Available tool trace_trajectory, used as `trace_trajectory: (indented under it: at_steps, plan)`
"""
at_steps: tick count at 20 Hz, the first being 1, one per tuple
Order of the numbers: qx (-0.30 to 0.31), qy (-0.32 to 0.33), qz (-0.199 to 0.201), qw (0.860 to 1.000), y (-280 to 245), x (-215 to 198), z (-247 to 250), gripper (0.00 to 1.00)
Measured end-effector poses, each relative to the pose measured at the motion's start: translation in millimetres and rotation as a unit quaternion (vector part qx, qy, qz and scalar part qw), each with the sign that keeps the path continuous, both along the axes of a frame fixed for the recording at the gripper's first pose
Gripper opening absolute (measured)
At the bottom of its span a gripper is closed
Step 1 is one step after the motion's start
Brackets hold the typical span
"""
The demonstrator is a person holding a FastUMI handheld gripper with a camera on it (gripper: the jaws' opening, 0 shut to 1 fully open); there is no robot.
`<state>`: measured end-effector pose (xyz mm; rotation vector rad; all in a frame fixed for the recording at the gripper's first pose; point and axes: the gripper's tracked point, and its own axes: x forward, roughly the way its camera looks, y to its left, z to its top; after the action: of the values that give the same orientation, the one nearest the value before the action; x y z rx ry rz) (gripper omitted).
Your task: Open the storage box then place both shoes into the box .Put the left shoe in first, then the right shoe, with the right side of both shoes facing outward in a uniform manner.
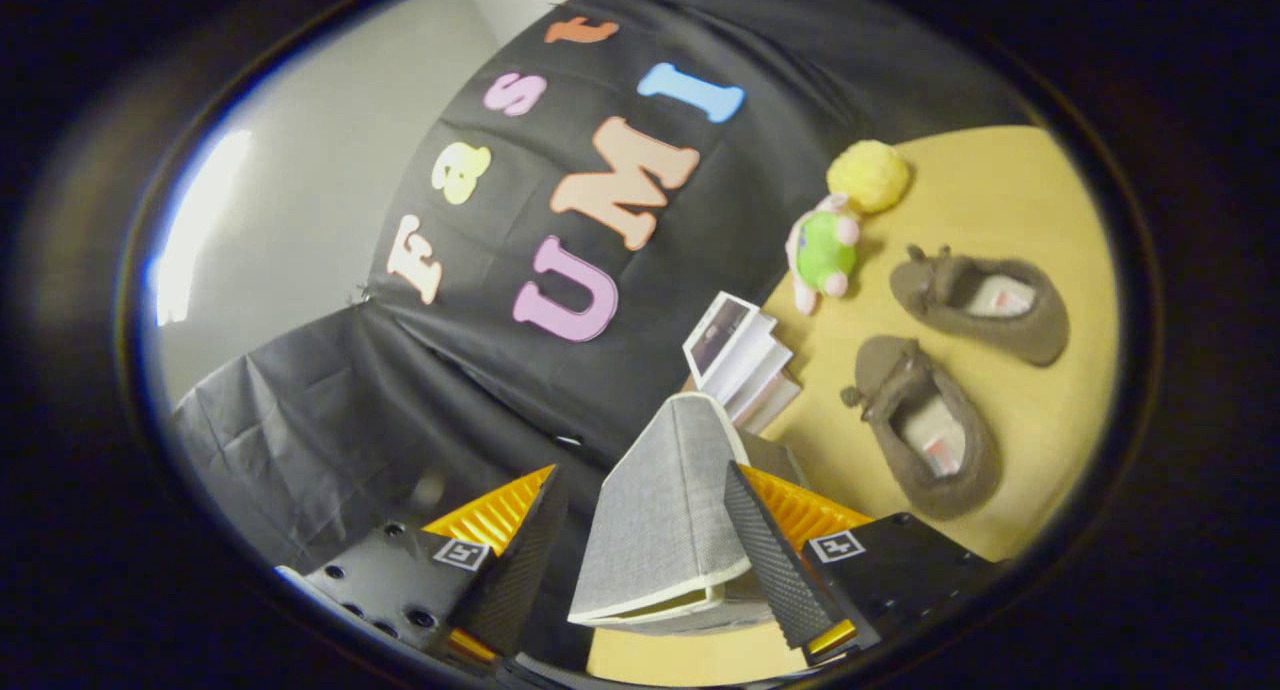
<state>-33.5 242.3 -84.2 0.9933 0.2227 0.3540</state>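
Gripper view takes in, largest first, the black cloth wall (330, 410) of the booth, draped in folds behind everything, with a pale plain wall (330, 160) beyond it carrying a bright patch of light. Next comes the yellow wooden table (1010, 200), tilted in this view, and on it the grey fabric storage box (665, 510), which stands between the fingers of the gripper (645, 545). A grey panel of the box, seemingly its lid, rises up between them; whether it is a raised lid or a side wall I cannot tell for sure. The fingers stand apart, one on each side of that panel, the right one seemingly touching it and the left one clear of it, so they look open rather than clamped. By my reading the task is at its first step, opening the box, and that step looks under way but not finished. Both brown shoes lie on the table beyond the right finger, well apart from the box: the near shoe (925, 430) and the far shoe (985, 300), each with something pale inside; neither is packed yet. Smaller things fill in behind: a stack of white booklets (740, 360) just beyond the box, a green and pink plush toy (822, 252), and touching it a yellow fuzzy ball (868, 175).
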Motion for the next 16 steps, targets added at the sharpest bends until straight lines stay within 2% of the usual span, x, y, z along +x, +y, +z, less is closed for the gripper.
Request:
trace_trajectory:
  at_steps: [5,7,9,13,16]
  plan:
    - [0.091,0.076,-0.056,0.991,-3.9,14.2,-42.1,0.99]
    - [0.104,0.088,-0.073,0.988,-5.8,19.9,-52.2,0.99]
    - [0.104,0.096,-0.074,0.987,2.0,23.6,-59.3,0.99]
    - [0.088,0.091,-0.055,0.99,19.3,26.5,-55.2,0.81]
    - [0.035,0.095,-0.05,0.994,23.2,28.7,-59.2,0.67]
